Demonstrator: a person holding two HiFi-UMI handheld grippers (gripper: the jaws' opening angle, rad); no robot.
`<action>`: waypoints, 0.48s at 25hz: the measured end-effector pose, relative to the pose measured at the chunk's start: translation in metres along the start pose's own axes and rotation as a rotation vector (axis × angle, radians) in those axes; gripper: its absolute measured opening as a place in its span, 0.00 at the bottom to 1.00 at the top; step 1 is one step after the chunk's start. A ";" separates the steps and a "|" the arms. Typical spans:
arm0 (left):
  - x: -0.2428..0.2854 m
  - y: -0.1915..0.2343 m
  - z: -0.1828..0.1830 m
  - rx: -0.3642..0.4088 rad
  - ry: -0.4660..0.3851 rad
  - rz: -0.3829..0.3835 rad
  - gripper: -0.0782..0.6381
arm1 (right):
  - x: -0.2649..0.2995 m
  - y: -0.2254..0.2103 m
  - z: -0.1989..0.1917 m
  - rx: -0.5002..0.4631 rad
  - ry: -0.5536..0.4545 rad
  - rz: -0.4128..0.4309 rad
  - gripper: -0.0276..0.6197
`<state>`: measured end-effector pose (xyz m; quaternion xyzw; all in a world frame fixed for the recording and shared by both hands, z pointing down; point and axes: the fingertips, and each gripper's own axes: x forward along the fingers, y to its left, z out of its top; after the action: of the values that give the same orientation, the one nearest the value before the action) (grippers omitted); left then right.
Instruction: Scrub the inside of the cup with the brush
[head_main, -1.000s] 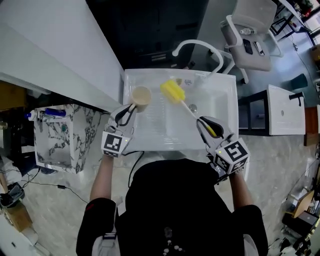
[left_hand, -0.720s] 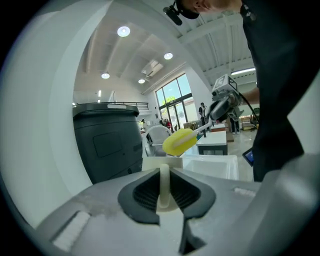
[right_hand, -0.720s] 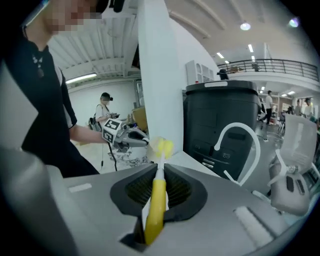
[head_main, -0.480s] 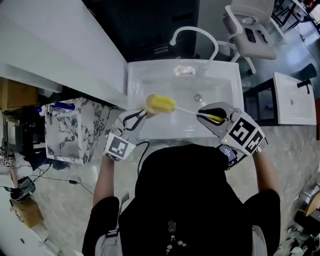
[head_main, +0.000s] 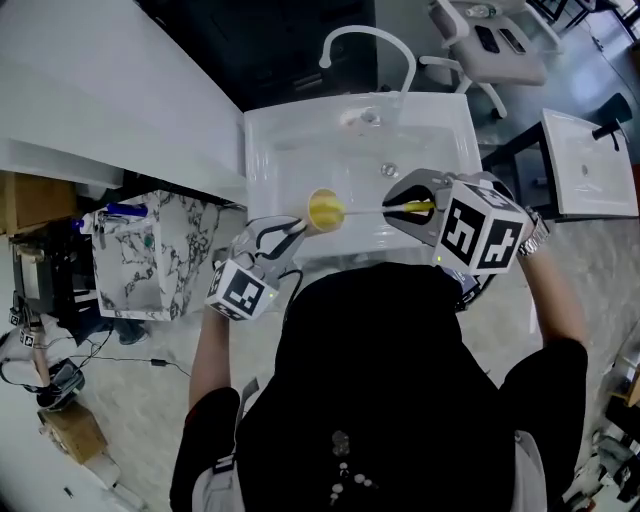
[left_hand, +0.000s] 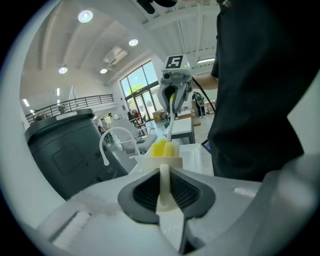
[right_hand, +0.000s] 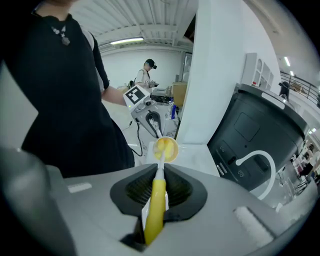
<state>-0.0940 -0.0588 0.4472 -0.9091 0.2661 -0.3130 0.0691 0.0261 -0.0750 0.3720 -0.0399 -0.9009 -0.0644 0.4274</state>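
Note:
A small beige cup (head_main: 325, 211) is held up over the front of the white sink (head_main: 440, 130). My left gripper (head_main: 290, 232) is shut on its thin handle (left_hand: 164, 182), and the cup body (left_hand: 167, 161) sits just past the jaws. The brush's yellow sponge head (head_main: 326, 209) is inside the cup, seen also from the left gripper view as the sponge (left_hand: 163, 148). My right gripper (head_main: 402, 208) is shut on the brush's yellow handle (right_hand: 155, 207); its white stem runs leftward into the cup (right_hand: 165, 148). Both grippers face each other, cup mouth toward the right one.
A curved white faucet (head_main: 365, 45) stands at the sink's far edge, and a drain (head_main: 390, 170) lies in the basin. A white counter (head_main: 100, 90) and a marble-patterned box (head_main: 150, 260) are at left. A chair (head_main: 500, 40) and a white table (head_main: 580, 170) stand at right.
The cup and brush have come up from the basin toward the sink's front edge. The sponge head, outside the cup a second ago, has gone into it. The right gripper has risen closer to the camera.

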 end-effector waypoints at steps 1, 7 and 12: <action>0.001 -0.002 0.004 0.009 -0.003 -0.011 0.18 | 0.002 0.001 0.000 -0.010 0.011 0.002 0.10; 0.010 -0.015 0.021 0.110 0.015 -0.083 0.18 | 0.013 0.002 -0.002 -0.053 0.087 0.016 0.10; 0.008 -0.017 0.023 0.124 0.015 -0.108 0.18 | 0.010 -0.001 -0.010 -0.048 0.125 0.036 0.10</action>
<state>-0.0673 -0.0496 0.4381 -0.9137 0.1971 -0.3390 0.1063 0.0272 -0.0777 0.3855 -0.0622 -0.8698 -0.0808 0.4827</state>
